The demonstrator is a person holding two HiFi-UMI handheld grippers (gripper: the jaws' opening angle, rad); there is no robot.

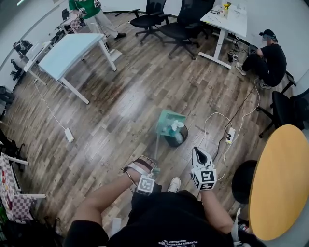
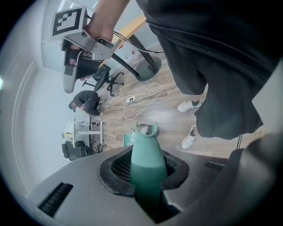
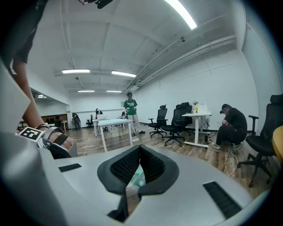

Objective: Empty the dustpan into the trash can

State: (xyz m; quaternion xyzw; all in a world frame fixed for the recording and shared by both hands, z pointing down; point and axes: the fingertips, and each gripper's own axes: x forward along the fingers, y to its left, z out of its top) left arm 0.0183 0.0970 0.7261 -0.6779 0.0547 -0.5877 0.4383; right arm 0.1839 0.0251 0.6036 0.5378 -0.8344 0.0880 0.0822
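Grip on my left side is firm: the left hand-held gripper point(image 1: 147, 168) is clenched on the teal handle point(image 2: 148, 150) of the dustpan point(image 1: 170, 121). In the left gripper view, that handle fills the space between the pads and runs straight away from the camera. My right hand-held gripper point(image 1: 199, 152) hangs just beside it, apart from the handle. In the right gripper view its jaws are closed tip to tip with nothing between them, and only a sliver of teal shows on the floor beyond. One white shoe point(image 1: 175, 183) of the person carrying the rig shows between the two grippers.

Past the end of the handle, the dustpan's teal scoop sits over the near-left rim of the round black trash can point(image 1: 179, 137), which stands on the wooden floor point(image 1: 125, 106). I cannot tell whether the scoop touches the rim. Something white point(image 1: 176, 126) shows where the scoop meets the can's mouth.

To the right of the can, a white cable loops to a power strip point(image 1: 231, 135). A round yellow-topped counter point(image 1: 280, 181) fills the right edge.

Further out there is a pale blue counter point(image 1: 70, 50) to the left. Black office chairs point(image 1: 178, 26) stand near a white counter point(image 1: 227, 17). A person in black point(image 1: 268, 58) sits on the floor at the far right, and another in a green top point(image 1: 87, 9) stands at the far left.
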